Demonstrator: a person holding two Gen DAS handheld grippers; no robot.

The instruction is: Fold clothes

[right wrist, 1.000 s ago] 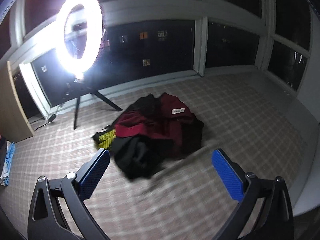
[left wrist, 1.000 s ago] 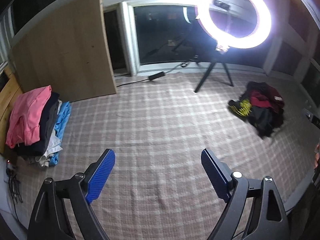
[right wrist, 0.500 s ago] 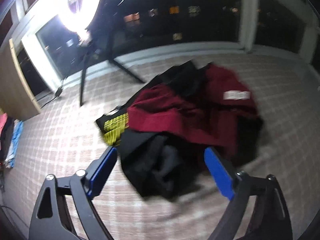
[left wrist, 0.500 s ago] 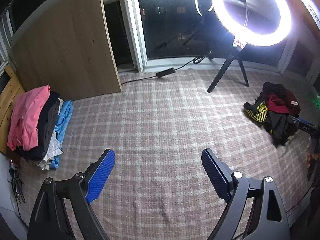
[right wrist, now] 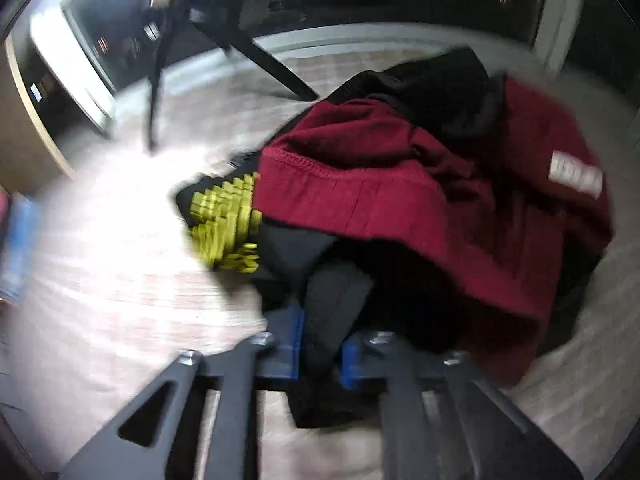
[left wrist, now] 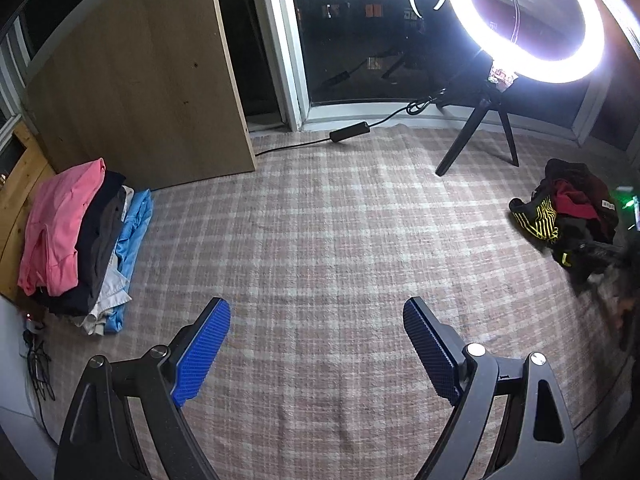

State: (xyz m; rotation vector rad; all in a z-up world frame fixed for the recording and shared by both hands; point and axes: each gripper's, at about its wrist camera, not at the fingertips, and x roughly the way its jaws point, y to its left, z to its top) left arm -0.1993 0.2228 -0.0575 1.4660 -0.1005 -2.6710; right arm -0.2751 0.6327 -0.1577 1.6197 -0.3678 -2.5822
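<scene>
In the left wrist view we see our left gripper [left wrist: 316, 344] spread wide, its blue pads [left wrist: 202, 354] far apart and holding nothing, hovering over the checked blanket [left wrist: 320, 232] without touching any cloth. Off to the left lies a folded stack [left wrist: 80, 240] with a pink garment [left wrist: 56, 224] on top, dark and grey pieces under it and a light blue one [left wrist: 134, 236] at its side, beside a wooden panel [left wrist: 140, 80]. A ring light [left wrist: 524, 20] on a tripod stands at the far edge of the blanket, its cable [left wrist: 348, 134] running along the window. At the far right sits the unfolded pile [left wrist: 568, 216], well apart from this gripper.

In the right wrist view, which is blurred, our right gripper [right wrist: 320, 344] is down at the near edge of that pile. Its blue pads [right wrist: 290, 344] are drawn close together with a fold of dark grey cloth [right wrist: 332, 304] between them, so it is clamped on that piece. A dark red garment [right wrist: 400, 184] with a white label [right wrist: 576, 174] lies draped over the pile just beyond, a black and yellow patterned piece [right wrist: 224, 216] pokes out at the left, and black fabric [right wrist: 440, 92] lies behind.
</scene>
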